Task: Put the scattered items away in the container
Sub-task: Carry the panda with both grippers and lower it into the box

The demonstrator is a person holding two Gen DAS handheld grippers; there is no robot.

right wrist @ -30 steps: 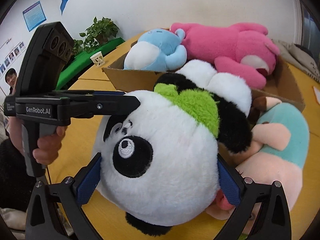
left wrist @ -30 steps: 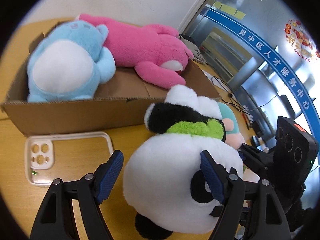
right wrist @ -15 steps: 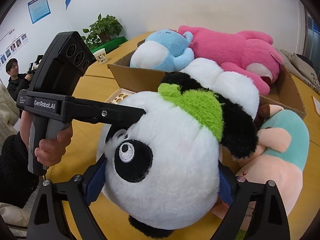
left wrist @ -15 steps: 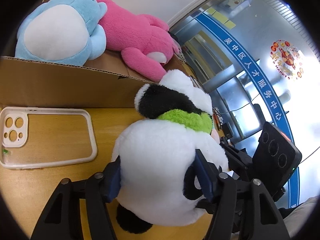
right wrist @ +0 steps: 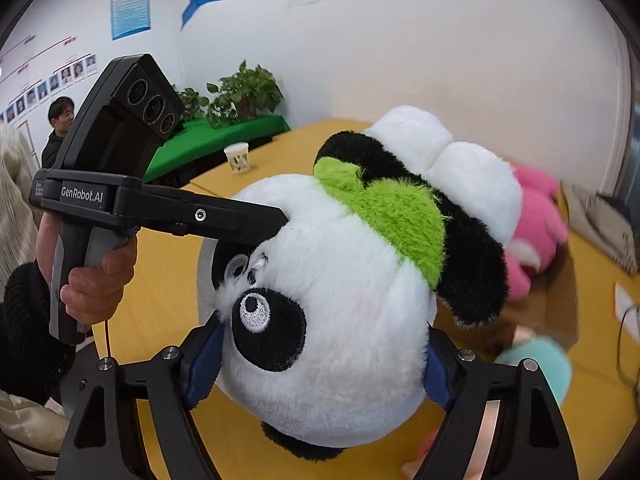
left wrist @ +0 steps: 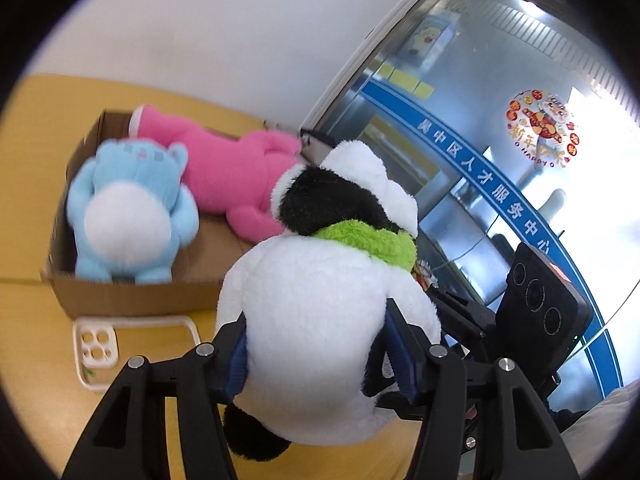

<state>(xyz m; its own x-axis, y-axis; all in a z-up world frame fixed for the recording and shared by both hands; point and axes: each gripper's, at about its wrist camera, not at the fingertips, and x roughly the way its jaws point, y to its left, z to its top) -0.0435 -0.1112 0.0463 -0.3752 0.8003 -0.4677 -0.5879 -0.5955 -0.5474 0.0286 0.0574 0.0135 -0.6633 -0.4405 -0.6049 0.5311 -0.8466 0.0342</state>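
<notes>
Panda plush (left wrist: 320,320) sits squeezed between both grippers' closing fingers (left wrist: 394,344), above the table (left wrist: 36,340).

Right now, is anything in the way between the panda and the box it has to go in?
Nothing visible blocks the way. The panda is squeezed between both claws, left claw and right claw, still closing. The cardboard box is open on top, with free floor between the blue plush and pink plush.
</notes>
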